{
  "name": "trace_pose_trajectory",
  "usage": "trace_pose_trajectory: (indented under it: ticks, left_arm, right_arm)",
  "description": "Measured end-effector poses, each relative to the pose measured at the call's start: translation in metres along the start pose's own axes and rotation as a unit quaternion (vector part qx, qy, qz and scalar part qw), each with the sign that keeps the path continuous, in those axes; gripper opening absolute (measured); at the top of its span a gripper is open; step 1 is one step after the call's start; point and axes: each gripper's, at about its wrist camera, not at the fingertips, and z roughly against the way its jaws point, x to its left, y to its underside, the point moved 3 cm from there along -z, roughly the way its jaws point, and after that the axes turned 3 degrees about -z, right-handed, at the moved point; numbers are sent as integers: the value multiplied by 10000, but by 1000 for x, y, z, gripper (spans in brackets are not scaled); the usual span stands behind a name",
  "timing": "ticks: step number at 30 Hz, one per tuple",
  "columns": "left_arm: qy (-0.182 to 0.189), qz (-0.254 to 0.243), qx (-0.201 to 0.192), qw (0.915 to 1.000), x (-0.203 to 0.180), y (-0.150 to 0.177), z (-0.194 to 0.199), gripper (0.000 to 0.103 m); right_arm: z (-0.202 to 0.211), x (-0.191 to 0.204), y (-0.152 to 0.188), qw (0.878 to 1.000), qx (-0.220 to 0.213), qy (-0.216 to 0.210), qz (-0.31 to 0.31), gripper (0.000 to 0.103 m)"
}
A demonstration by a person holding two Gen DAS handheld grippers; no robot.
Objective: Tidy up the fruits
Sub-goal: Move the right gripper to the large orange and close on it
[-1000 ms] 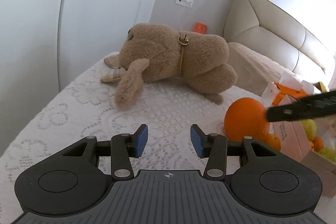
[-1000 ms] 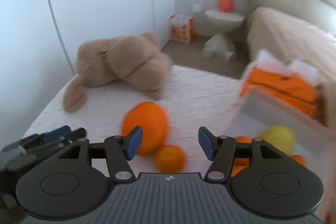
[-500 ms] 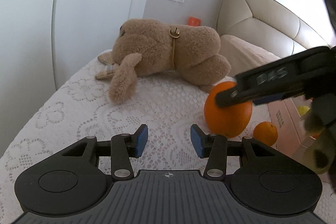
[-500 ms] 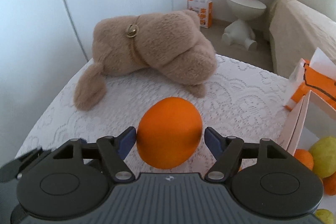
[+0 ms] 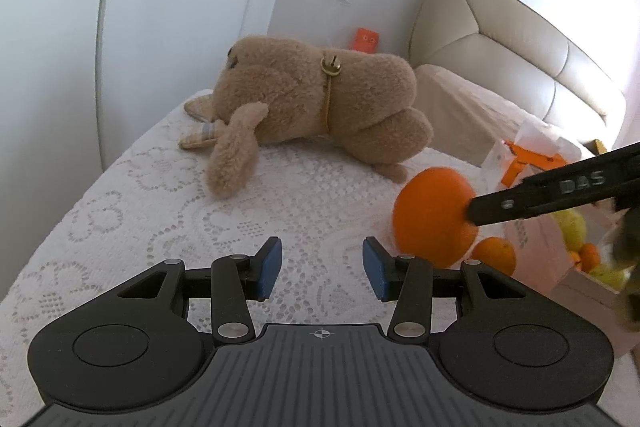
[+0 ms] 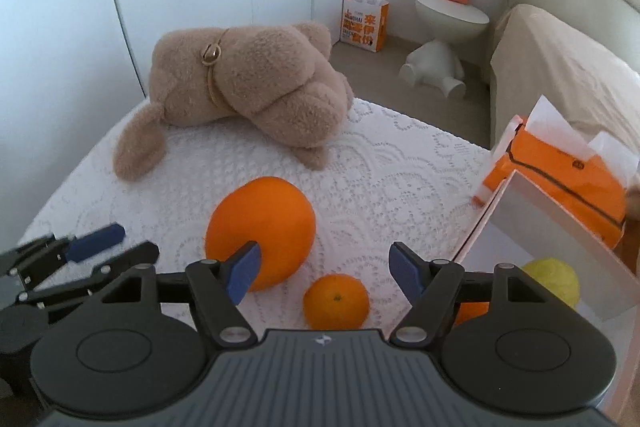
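A large orange (image 6: 262,227) lies on the white lace cover; it also shows in the left wrist view (image 5: 434,217). A small orange (image 6: 336,301) lies beside it, seen in the left wrist view too (image 5: 494,255). My right gripper (image 6: 324,273) is open and empty, above the small orange, its left finger in front of the large orange. My left gripper (image 5: 322,269) is open and empty over bare cover, left of the large orange. An open box (image 6: 560,227) at the right holds a yellow fruit (image 6: 556,281) and more fruit.
A brown plush toy (image 5: 320,103) lies at the back of the lace cover (image 5: 160,195). An orange tissue pack (image 6: 560,175) sits behind the box. A white stool (image 6: 444,27) and a paper bag (image 6: 365,23) stand on the floor beyond.
My right gripper has drawn back and shifted right; the large orange, between its fingers half a second ago, now lies ahead at the left. The left gripper stays open and barely moves.
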Motion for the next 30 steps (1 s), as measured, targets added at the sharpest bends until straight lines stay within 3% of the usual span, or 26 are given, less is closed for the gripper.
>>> trace_pose_trajectory:
  ticks: [4, 8, 13, 18, 20, 22, 25, 27, 30]
  left_arm:
    - [-144, -100, -77, 9998, 4, -6, 11, 49]
    - [-250, -260, 13, 9993, 5, -6, 12, 49]
    - [-311, -344, 110, 9989, 9, -2, 13, 49]
    - [-386, -286, 123, 9988, 19, 0, 16, 49]
    - [-431, -178, 100, 9989, 25, 2, 18, 49]
    - [-445, -67, 89, 9989, 31, 3, 20, 49]
    - [-481, 49, 134, 9987, 38, 6, 18, 49]
    - [-486, 108, 170, 9986, 40, 8, 17, 49]
    - [-496, 102, 180, 9986, 38, 8, 19, 49]
  right_arm:
    - [-13, 7, -4, 9984, -85, -364, -431, 72]
    - [-38, 17, -8, 9908, 182, -975, -924, 73]
    - [-65, 35, -7, 9825, 383, -1284, -1292, 73]
    - [-73, 59, -1, 9899, 385, -1048, -878, 75]
    - [-70, 69, 4, 9948, 295, -818, -534, 70]
    - [-65, 75, 9, 9964, 230, -756, -300, 51]
    - [-53, 76, 16, 9979, 63, -636, -58, 40]
    - [-46, 76, 19, 9983, -42, -572, 138, 36]
    - [-37, 68, 16, 9981, -110, -581, 145, 37]
